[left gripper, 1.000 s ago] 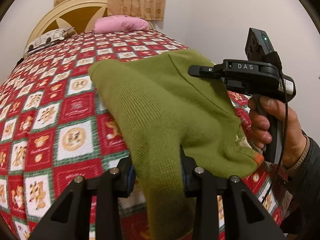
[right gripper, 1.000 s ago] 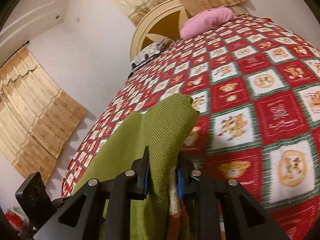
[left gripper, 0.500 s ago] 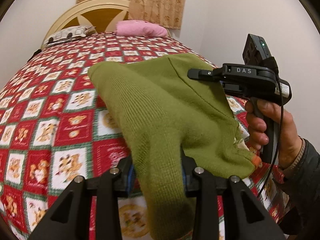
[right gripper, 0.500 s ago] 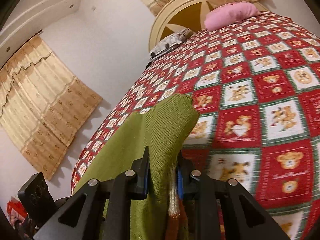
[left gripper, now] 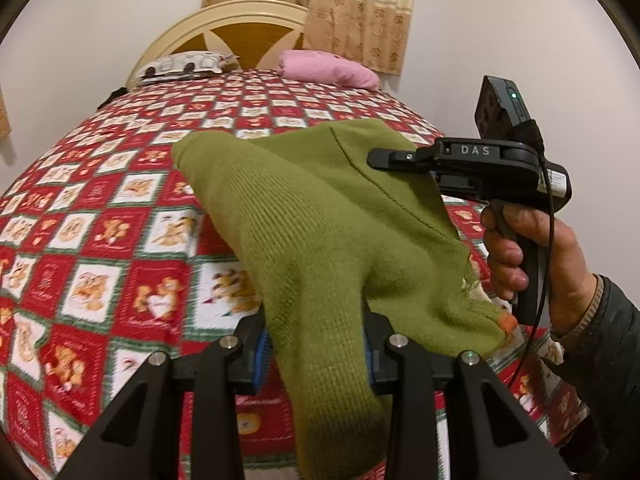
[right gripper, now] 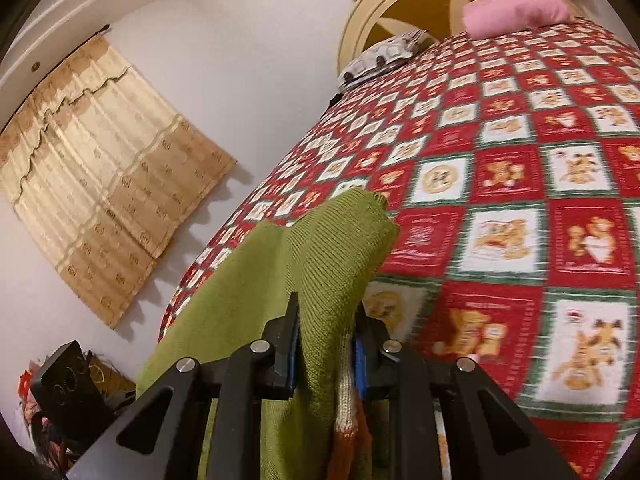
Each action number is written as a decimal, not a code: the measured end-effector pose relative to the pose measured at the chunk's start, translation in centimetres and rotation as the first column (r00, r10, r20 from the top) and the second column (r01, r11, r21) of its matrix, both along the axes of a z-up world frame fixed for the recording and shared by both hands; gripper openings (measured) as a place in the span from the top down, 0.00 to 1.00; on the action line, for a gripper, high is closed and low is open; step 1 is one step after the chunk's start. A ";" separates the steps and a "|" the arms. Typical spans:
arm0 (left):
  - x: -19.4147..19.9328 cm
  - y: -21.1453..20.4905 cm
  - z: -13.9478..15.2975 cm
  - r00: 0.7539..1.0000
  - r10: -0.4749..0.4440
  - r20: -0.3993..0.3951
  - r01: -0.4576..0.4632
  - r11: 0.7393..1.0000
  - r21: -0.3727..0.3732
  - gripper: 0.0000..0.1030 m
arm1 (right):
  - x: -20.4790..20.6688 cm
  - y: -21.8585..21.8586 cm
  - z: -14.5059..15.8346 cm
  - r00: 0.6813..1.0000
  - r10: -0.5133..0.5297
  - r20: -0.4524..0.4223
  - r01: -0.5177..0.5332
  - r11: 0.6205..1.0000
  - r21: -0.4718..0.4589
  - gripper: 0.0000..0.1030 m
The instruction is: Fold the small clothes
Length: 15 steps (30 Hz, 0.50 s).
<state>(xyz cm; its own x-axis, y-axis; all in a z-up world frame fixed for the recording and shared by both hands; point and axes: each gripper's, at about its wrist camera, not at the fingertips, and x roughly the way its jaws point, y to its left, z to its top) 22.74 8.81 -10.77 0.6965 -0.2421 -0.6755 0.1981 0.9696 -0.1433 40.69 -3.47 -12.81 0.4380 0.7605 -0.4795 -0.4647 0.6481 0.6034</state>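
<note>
A small green knitted garment (left gripper: 320, 216) hangs in the air above the bed, stretched between both grippers. My left gripper (left gripper: 316, 354) is shut on one bunched end of it, the fabric filling the space between the blue pads. In the left wrist view my right gripper (left gripper: 384, 158) is seen from the side at the right, a hand (left gripper: 520, 256) around its handle, clamped on the garment's far edge. From its own camera my right gripper (right gripper: 326, 338) is shut on a thick fold of the green garment (right gripper: 320, 248), with an orange and cream trim (right gripper: 346, 408) showing beneath.
Below lies a bed with a red, white and green bear-patterned quilt (left gripper: 100, 232). A pink pillow (left gripper: 328, 70) and a patterned pillow (left gripper: 184, 64) rest by the cream headboard (left gripper: 224, 20). Curtains (right gripper: 100, 152) hang on the white walls. A dark sleeve (left gripper: 604, 360) fills the right edge.
Both grippers have carried the garment across the bed, so the quilt pattern has slid and the headboard and pillows have shifted right in both views. Both grips are unchanged.
</note>
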 end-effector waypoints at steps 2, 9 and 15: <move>-0.4 0.8 0.0 1.000 0.017 0.004 -0.017 1.000 0.000 0.65 | 0.1 1.3 0.1 1.000 0.020 0.002 -0.020 1.000 -0.004 0.79; -1.4 3.5 -0.7 0.997 0.076 0.007 -0.076 0.997 0.002 0.65 | 0.3 5.5 0.0 0.996 0.088 -0.002 -0.088 0.996 -0.013 0.79; -2.2 5.3 -1.7 0.993 0.121 -0.013 -0.121 0.993 -0.002 0.65 | 0.8 8.6 -0.9 0.989 0.143 -0.033 -0.144 0.989 -0.031 0.79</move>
